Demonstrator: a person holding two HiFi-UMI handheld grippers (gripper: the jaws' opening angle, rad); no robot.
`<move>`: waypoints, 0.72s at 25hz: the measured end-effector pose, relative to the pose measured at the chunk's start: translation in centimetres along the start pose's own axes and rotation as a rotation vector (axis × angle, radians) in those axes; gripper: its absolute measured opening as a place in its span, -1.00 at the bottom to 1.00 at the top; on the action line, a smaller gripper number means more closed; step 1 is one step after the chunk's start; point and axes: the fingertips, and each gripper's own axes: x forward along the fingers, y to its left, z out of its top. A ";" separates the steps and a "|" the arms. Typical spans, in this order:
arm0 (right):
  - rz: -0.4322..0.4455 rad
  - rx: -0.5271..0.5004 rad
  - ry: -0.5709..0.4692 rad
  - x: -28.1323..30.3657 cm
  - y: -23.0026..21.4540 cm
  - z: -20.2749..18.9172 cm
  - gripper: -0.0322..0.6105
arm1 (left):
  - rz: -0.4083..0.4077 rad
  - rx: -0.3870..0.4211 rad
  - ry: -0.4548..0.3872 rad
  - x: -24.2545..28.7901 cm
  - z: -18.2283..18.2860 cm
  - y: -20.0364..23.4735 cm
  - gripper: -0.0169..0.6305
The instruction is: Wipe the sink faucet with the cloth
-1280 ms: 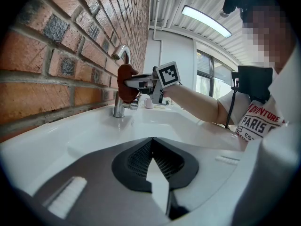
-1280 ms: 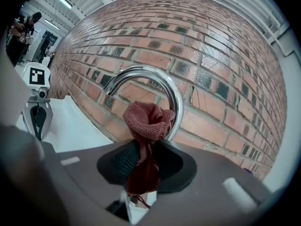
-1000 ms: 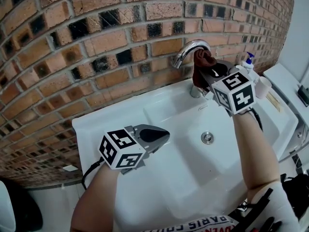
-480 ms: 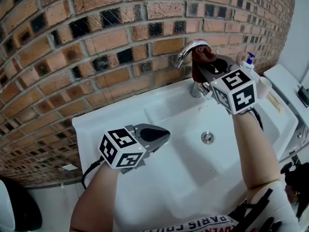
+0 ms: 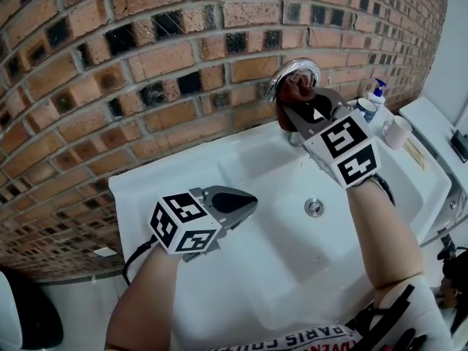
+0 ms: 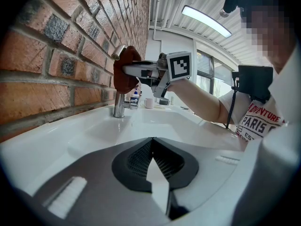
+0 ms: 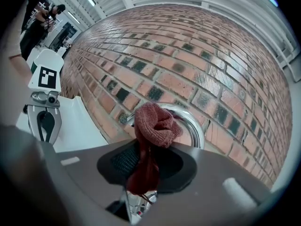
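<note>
The right claw (image 5: 301, 107) is clamped shut on a bunched-up dark red cloth (image 5: 294, 92). The wad pokes out past the tips and sits against the top of the faucet (image 5: 276, 82), right on the chrome arch. That grip looks deliberate: the soft wad does the rubbing, so the hard tips probably never scrape the chrome.

The left claw (image 5: 245, 202) has its tips together with nothing between them. It hovers low over the left rim of the sink (image 5: 168, 181), well apart from the faucet. Best guess is it's just parked out of the way, since this looks like a one-claw job.

The faucet stands at the back of the sink, close to the brick wall (image 5: 146, 64). So the right claw comes at it from the front, and the wall side of the neck looks like the awkward bit to reach.
</note>
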 end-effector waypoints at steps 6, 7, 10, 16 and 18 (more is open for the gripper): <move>0.031 -0.036 0.015 0.4 1.6 -0.3 -0.60 | 0.000 0.000 0.000 0.0 0.0 0.0 -0.93; 0.034 -0.043 0.018 0.5 1.8 -0.4 -0.60 | -0.001 0.000 0.000 0.0 0.0 0.0 -0.93; 0.040 -0.059 0.027 0.5 2.3 -0.7 -0.60 | -0.002 0.000 0.000 0.0 0.0 0.0 -0.93; 0.042 -0.106 0.048 -0.1 3.2 -1.3 -0.60 | -0.001 -0.001 0.000 0.0 0.0 0.0 -0.93; 0.049 -0.088 0.023 -1.3 3.4 -0.6 -0.60 | -0.002 -0.001 0.001 0.0 0.0 0.0 -0.93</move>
